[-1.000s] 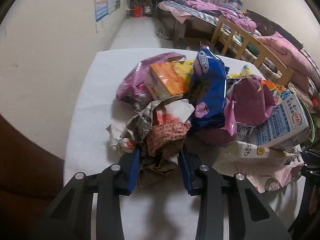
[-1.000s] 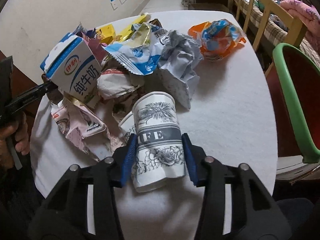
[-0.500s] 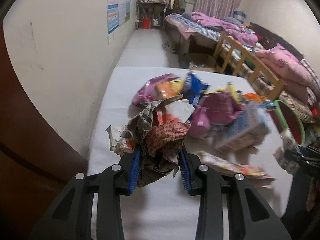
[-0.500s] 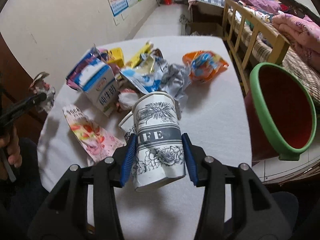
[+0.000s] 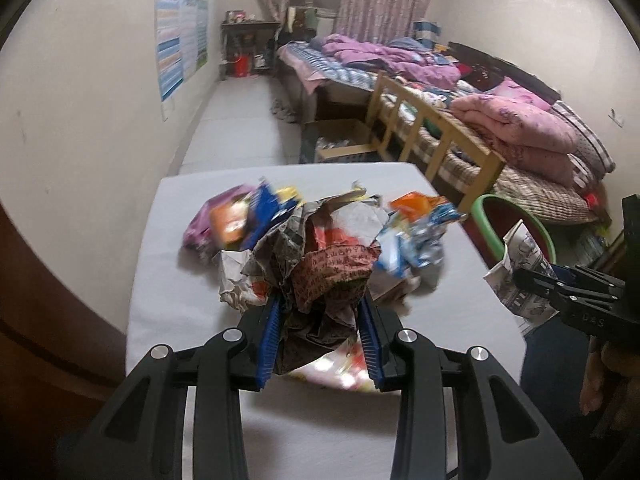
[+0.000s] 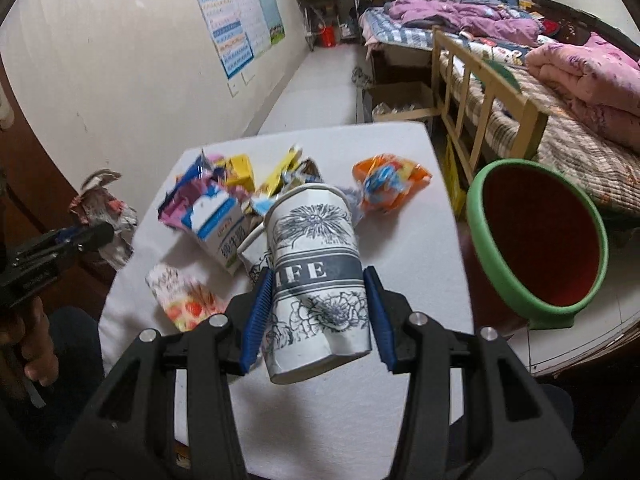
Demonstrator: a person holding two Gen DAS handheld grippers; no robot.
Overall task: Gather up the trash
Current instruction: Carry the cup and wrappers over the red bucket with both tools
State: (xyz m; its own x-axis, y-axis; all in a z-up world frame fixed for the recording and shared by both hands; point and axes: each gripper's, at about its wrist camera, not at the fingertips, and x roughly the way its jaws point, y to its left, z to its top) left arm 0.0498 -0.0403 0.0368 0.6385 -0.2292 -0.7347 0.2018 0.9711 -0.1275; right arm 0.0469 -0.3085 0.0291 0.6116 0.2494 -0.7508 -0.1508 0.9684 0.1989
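Right wrist view, paper cup [image 6: 316,280] gripped upright, rim tilted away

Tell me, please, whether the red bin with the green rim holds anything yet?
It looks empty: the red bin shows only bare red inside in the right wrist view, though its bottom is out of sight.

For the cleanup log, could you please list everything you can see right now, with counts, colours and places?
Crumpled printed paper wad: one, brown-red-grey, clamped in left tool.
Flower-printed paper cup: one, white-grey, clamped in right tool.
Milk carton: one, white-blue, on table.
Orange snack wrapper: one, table's far side.
Other wrappers: several, mixed colours, piled on the table.
White table: one.
Green-rimmed red bin: one, right of table.
Left tool, right tool: black, blue pads.
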